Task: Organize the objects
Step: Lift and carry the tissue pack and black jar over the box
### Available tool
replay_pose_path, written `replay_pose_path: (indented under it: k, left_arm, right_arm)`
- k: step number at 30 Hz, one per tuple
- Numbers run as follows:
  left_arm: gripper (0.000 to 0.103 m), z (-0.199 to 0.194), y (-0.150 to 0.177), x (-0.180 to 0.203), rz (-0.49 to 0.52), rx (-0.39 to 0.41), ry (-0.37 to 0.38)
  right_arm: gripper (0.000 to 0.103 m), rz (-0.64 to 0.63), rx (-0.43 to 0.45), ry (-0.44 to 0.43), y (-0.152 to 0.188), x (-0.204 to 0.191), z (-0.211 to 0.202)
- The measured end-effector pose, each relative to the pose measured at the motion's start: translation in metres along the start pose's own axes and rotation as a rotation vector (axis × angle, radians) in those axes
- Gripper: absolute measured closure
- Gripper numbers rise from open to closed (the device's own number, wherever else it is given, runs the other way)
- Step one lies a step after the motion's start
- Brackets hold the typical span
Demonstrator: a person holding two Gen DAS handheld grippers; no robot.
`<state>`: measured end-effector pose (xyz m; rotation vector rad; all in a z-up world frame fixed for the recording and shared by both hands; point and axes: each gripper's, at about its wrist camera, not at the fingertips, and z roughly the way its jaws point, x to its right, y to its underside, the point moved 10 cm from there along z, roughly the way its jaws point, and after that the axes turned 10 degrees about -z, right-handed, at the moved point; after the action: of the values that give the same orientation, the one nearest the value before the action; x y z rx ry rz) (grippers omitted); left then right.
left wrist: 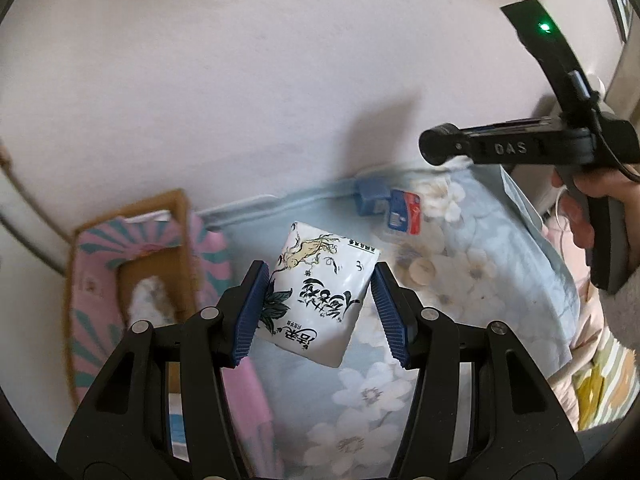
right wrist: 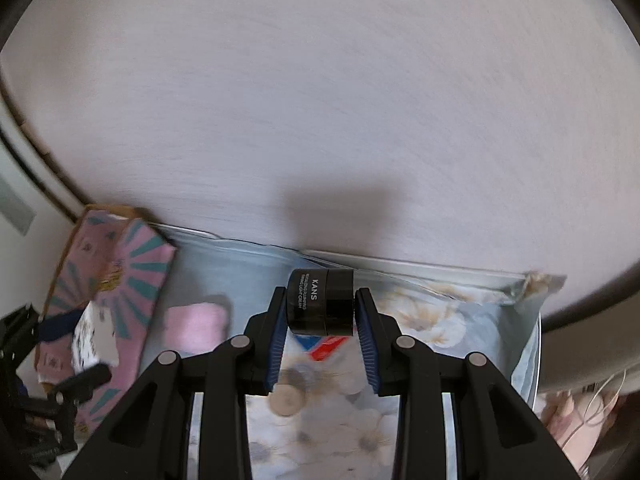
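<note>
Above the flowered bed (left wrist: 460, 240), my left gripper (left wrist: 318, 308) grips a white tissue pack (left wrist: 316, 296) between half-spread fingers — my right gripper (right wrist: 320, 320) pinches a black jar (right wrist: 324, 300), fingers narrowly parted.

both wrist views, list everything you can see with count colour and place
tissue pack: 1, white with black print, between the left gripper's pads
cream jar: 1, black, clamped on its side between the right gripper's pads
cardboard box: 1, brown with pink and teal lining, left by the wall
floral sheet: 1, pale blue with white flowers, under everything
blue packets: 2, blue, one with red, far on the sheet near the wall
round disc: 1, cream, on the sheet
wall: 1, whitish, behind
left gripper: 1, black with blue pads
right gripper: 1, black with blue pads
</note>
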<state>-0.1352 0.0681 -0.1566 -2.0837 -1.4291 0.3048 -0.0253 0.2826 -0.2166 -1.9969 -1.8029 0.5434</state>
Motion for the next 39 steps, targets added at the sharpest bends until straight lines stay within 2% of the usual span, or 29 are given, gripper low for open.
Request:
replay_pose_path:
  k: [11,22,27,39]
  left_arm:
    - [0.053,-0.040,-0.011,-0.060,-0.099,0.051,-0.087]
    - [0.053,-0.058,0.025,-0.137,-0.235,0.038,-0.187]
    - [0.053,-0.061,0.048,-0.166,-0.302,0.022,-0.229]
    - [0.053,-0.045,0.096,-0.193,-0.436,-0.022,-0.271]
  right_arm:
    - [0.072,-0.140,0.053,-0.098,-0.049,-0.085,-0.023]
    - [0.072,-0.295,0.061,-0.210,-0.084,-0.180,-0.013]
    - [0.072,-0.369,0.044,-0.260,-0.091,-0.224,-0.004]
    - [0.072,-0.501,-0.039,-0.365,-0.068,-0.306,0.047]
